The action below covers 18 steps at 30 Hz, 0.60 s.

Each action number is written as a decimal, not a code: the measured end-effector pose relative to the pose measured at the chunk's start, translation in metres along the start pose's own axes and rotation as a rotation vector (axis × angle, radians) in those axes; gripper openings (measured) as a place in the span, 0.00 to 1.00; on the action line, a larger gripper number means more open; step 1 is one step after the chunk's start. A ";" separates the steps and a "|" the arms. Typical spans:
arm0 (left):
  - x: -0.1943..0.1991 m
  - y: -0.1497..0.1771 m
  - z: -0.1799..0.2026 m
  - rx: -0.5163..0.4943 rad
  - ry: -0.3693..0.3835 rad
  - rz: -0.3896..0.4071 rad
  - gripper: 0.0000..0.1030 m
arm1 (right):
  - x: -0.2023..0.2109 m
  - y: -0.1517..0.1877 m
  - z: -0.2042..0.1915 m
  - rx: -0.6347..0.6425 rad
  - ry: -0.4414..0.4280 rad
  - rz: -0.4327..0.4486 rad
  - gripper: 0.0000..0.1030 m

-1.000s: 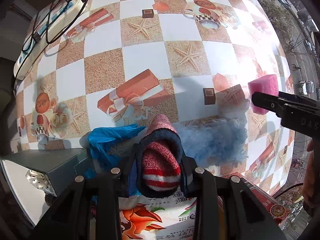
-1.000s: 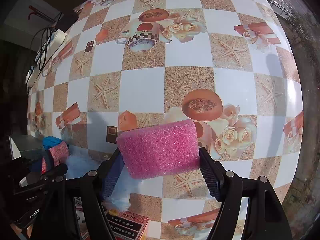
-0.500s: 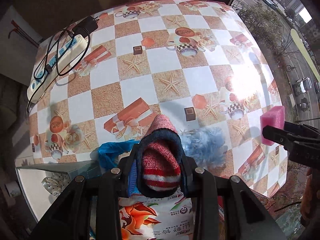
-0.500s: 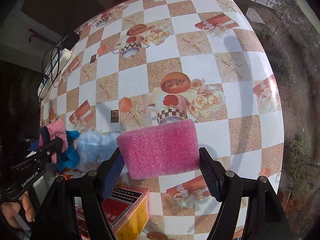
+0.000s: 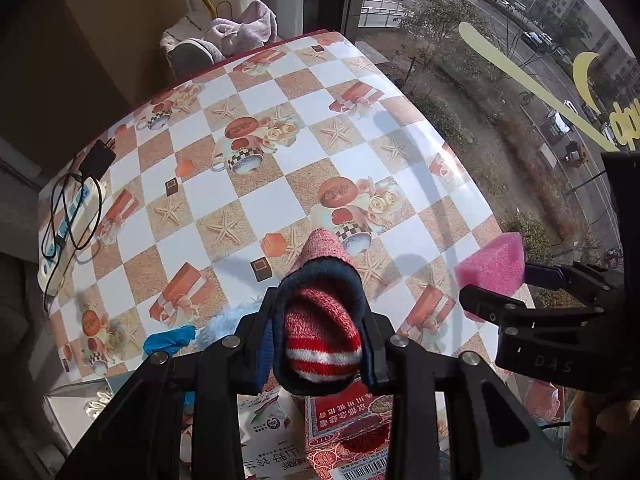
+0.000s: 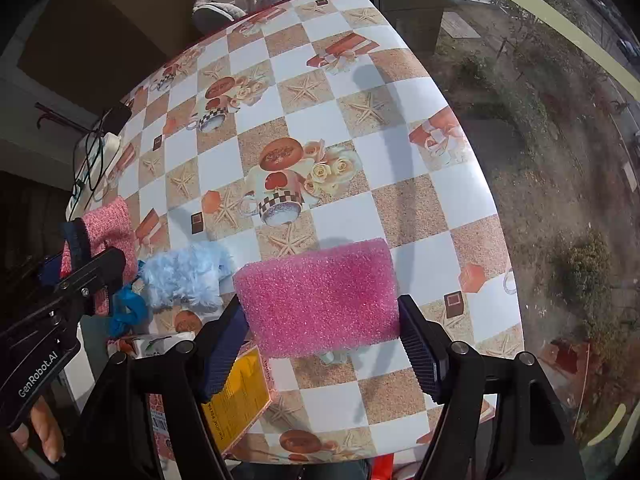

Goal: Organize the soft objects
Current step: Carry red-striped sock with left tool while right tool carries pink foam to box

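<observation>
While the left gripper [image 5: 320, 340] pinches the knitted sock [image 5: 320, 320] and the right gripper [image 6: 320, 320] squeezes the pink sponge [image 6: 320, 296] above the table [image 6: 440, 208], either soft, springy piece could slip free if the grip loosens.

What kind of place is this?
Probably a home, upstairs: a table in a printed checkered tablecloth stands beside a window overlooking a street, with a power strip on it.

My left view: high, looking down along its fingers | my right view: same, from the right | shared: checkered table [image 5: 280, 208], fluffy blue cloth [image 6: 184, 276].
</observation>
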State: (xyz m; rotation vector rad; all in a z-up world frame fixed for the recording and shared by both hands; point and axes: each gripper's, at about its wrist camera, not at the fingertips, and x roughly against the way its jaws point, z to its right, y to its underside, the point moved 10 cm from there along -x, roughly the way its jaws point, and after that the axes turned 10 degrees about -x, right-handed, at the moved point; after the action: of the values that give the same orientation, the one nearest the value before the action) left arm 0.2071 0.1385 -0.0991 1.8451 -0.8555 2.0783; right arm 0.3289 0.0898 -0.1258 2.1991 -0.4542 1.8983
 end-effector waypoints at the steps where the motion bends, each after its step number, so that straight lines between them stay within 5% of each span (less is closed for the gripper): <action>1: 0.003 -0.001 0.009 -0.021 0.008 0.005 0.37 | 0.003 0.003 0.005 -0.013 0.004 0.007 0.72; 18: 0.046 0.034 0.133 -0.390 0.147 0.043 0.37 | 0.039 0.082 0.086 -0.262 0.068 0.064 0.72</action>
State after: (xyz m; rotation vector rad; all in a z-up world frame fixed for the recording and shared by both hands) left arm 0.2908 0.0267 -0.0596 1.4646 -1.1700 1.8763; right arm 0.3841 -0.0207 -0.1047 1.9678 -0.7246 1.8201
